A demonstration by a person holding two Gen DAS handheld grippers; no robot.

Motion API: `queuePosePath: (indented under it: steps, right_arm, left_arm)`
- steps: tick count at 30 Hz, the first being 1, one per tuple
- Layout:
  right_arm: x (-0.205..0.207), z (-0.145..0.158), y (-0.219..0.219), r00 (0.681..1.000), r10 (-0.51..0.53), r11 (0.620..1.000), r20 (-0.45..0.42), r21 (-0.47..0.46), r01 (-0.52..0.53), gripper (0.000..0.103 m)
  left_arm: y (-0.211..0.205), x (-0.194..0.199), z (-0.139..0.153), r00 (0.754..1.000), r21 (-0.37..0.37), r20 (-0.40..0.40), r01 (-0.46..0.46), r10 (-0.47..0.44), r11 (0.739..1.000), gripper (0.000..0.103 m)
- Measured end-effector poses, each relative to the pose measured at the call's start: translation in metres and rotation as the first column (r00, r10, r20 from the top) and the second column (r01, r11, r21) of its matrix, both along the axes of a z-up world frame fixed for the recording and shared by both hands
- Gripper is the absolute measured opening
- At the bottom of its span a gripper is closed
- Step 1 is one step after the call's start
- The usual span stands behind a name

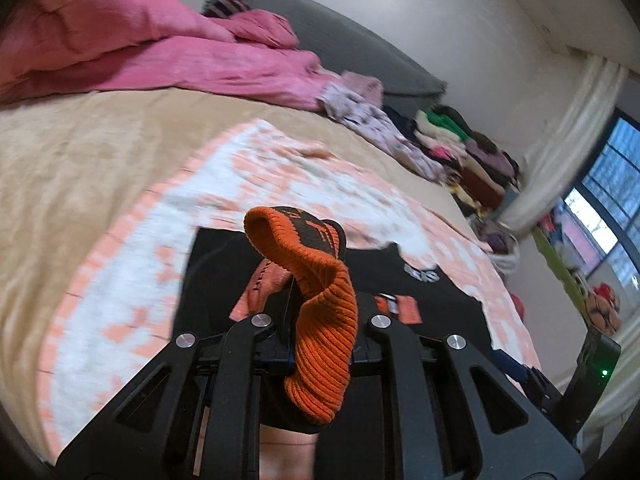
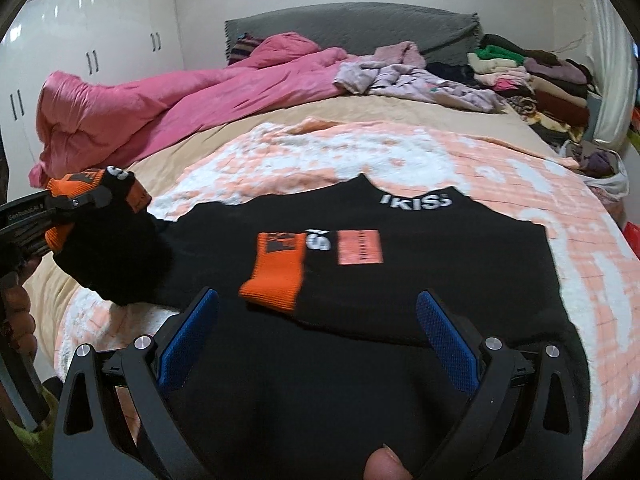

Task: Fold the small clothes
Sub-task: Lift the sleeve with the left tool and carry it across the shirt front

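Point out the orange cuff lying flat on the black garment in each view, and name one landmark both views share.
Left wrist: mostly hidden behind the held orange sleeve cuff; not clearly identifiable.
Right wrist: the flat orange cuff lies centre, just ahead of the open right claw.
Shared landmark: pink duvet.

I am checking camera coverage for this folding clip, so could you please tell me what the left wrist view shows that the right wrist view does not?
Only the left wrist view shows the window and the left gripper's jaws close up, shut on the orange ribbed cuff.

Only the right wrist view shows the white wardrobe, the right gripper open and empty, and the second orange cuff lying flat on the black garment.

Both show the pink duvet, the grey headboard and the peach-and-white blanket.
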State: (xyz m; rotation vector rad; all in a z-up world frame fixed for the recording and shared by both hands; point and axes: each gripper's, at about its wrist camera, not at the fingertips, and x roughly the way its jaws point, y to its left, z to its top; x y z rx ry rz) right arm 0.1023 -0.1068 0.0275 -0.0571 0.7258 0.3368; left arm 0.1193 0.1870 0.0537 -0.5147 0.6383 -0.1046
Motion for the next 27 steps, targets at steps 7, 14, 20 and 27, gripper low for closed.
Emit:
queuePosePath:
  steps: [7,14,20,27]
  right_arm:
    - [-0.002,0.002,-0.026,0.999,-0.052,0.999,0.004,0.003,0.052,0.098]
    - [0.003,-0.009,-0.051,0.994,-0.110,0.994,-0.024,-0.004,0.110,0.098]
    - [0.007,-0.019,-0.054,0.992,-0.114,0.993,-0.049,-0.018,0.113,0.098]
    - [0.007,-0.037,-0.031,0.994,-0.038,0.999,-0.102,-0.010,0.037,0.098]
  left_arm:
    - [-0.060,0.033,0.003,0.993,0.039,-0.013,0.116,-0.115,0.993,0.008]
    - [-0.085,0.056,-0.022,0.979,0.064,-0.081,0.191,-0.186,0.979,0.010]
    - [-0.100,0.067,-0.045,0.950,0.020,-0.141,0.284,-0.278,0.959,0.034]
    - [-0.091,0.056,-0.040,0.956,0.021,-0.106,0.277,-0.273,0.961,0.039]
